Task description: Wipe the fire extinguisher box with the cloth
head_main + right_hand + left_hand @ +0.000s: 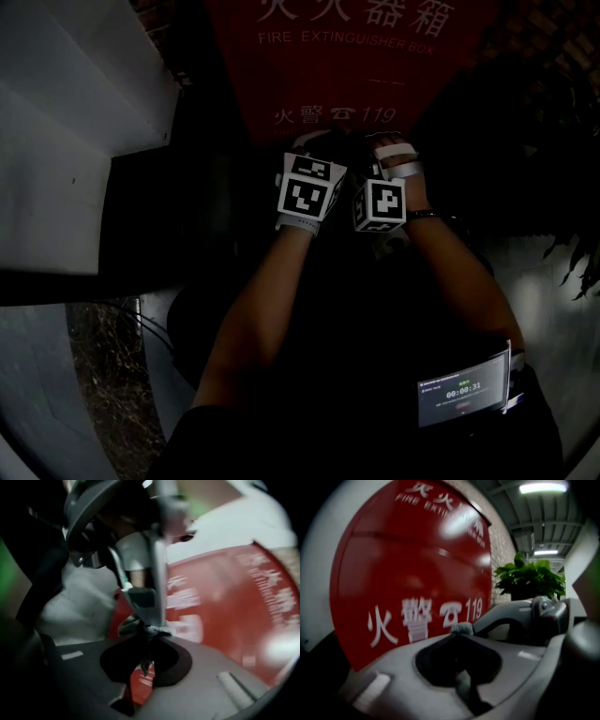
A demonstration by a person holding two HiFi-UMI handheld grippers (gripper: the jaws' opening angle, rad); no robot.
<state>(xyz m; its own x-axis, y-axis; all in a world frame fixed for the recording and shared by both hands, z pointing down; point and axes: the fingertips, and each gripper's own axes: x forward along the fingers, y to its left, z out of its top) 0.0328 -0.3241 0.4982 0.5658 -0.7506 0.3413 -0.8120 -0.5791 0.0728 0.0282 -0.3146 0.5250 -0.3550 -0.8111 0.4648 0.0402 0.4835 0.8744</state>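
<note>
The red fire extinguisher box [347, 66] with white lettering fills the top of the dim head view. It also shows in the left gripper view [412, 564] and in the right gripper view [229, 597]. Both grippers are side by side just in front of its lower face. My left gripper [315, 142] is shut, with a tuft of grey cloth [461, 628] pinched at its tips [461, 632]. My right gripper [151, 634] is shut on the same grey cloth [158, 630], right where the left gripper's jaws [143, 599] come down. The right gripper [390, 145] sits close to the left one. Most of the cloth is hidden.
A white wall or panel [66, 122] stands to the left of the box. A potted green plant [529, 576] and a brick wall [501, 541] are to its right, with leaves [581, 267] at the head view's right edge. A small timer screen [461, 394] hangs at the person's waist.
</note>
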